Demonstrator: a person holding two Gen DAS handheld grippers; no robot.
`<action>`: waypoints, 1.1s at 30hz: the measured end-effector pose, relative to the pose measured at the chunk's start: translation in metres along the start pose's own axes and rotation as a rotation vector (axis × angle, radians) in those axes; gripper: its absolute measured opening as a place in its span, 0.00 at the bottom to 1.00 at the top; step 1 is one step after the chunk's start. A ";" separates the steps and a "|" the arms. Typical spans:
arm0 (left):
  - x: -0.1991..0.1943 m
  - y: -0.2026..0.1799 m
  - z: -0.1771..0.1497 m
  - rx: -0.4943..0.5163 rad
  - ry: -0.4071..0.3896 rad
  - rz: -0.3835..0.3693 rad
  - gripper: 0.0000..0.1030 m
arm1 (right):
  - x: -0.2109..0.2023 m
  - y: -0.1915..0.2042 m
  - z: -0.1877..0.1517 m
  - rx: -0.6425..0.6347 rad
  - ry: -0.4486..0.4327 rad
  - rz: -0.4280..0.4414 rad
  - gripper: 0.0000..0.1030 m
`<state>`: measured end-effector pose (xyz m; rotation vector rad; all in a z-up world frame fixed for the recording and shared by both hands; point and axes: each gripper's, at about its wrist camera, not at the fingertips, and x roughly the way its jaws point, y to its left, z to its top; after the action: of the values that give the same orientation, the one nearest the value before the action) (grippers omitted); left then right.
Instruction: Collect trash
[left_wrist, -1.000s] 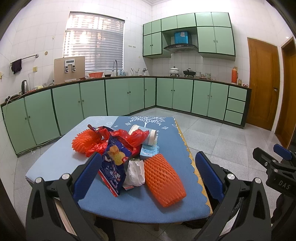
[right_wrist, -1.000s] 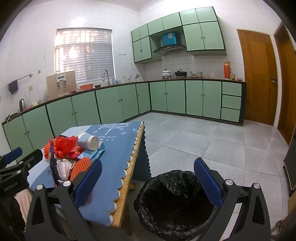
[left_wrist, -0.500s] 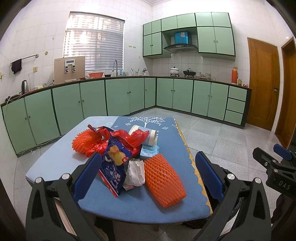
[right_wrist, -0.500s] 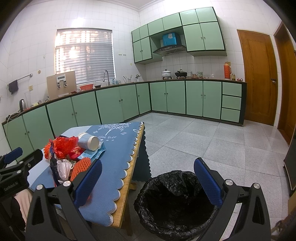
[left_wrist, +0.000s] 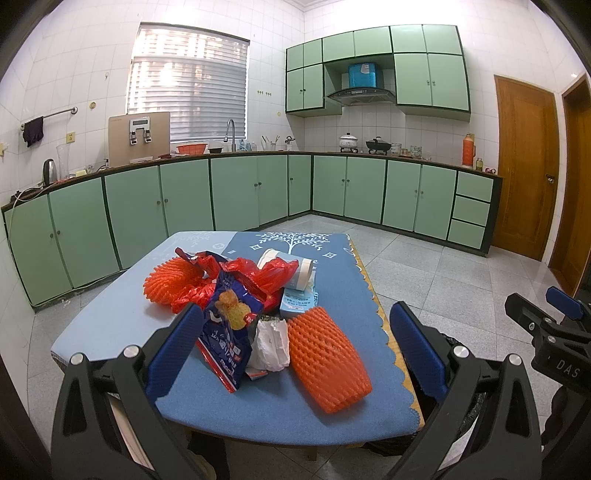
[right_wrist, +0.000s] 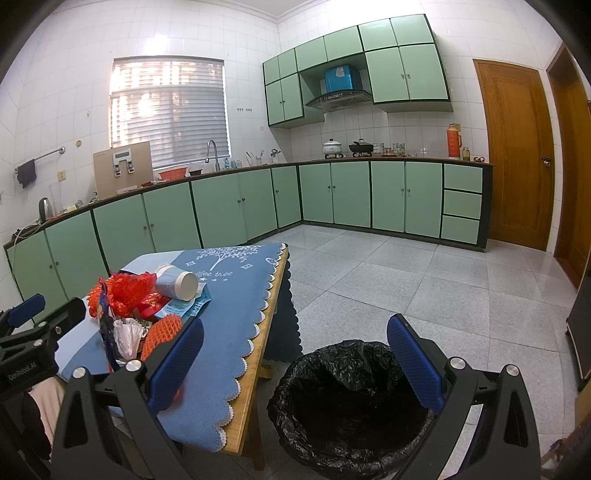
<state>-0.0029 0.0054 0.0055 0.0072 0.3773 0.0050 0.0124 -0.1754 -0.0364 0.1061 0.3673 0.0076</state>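
Counted on table (left_wrist: 110, 314): two orange foam nets (left_wrist: 327, 363) (left_wrist: 171, 278), one red plastic bag (left_wrist: 258, 273), one blue snack packet (left_wrist: 225, 339), one paper cup (right_wrist: 176, 283), one crumpled tissue (left_wrist: 272, 345), one light-blue carton (left_wrist: 297, 301). Counted on floor: one black-lined bin (right_wrist: 347, 402).

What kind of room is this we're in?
Most likely a home kitchen: green cabinets run along the walls, a sink faucet stands under the window, and a range hood hangs over pots on the counter.

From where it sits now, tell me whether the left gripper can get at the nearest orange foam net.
Probably yes. The left gripper is open, and the orange foam net lies at the near edge of the pile on the table, between the jaws' line with nothing in front of it.
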 end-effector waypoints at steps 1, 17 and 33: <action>-0.001 0.000 0.000 0.000 0.000 0.000 0.95 | 0.000 0.000 0.000 -0.001 -0.001 -0.001 0.94; -0.002 0.002 0.002 -0.001 -0.003 0.000 0.95 | -0.001 0.001 0.005 0.000 -0.004 0.001 0.94; -0.003 0.003 0.002 0.006 -0.007 0.007 0.95 | -0.008 0.002 0.017 -0.002 -0.004 0.013 0.94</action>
<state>-0.0046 0.0081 0.0082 0.0147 0.3704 0.0106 0.0107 -0.1754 -0.0179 0.1066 0.3629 0.0205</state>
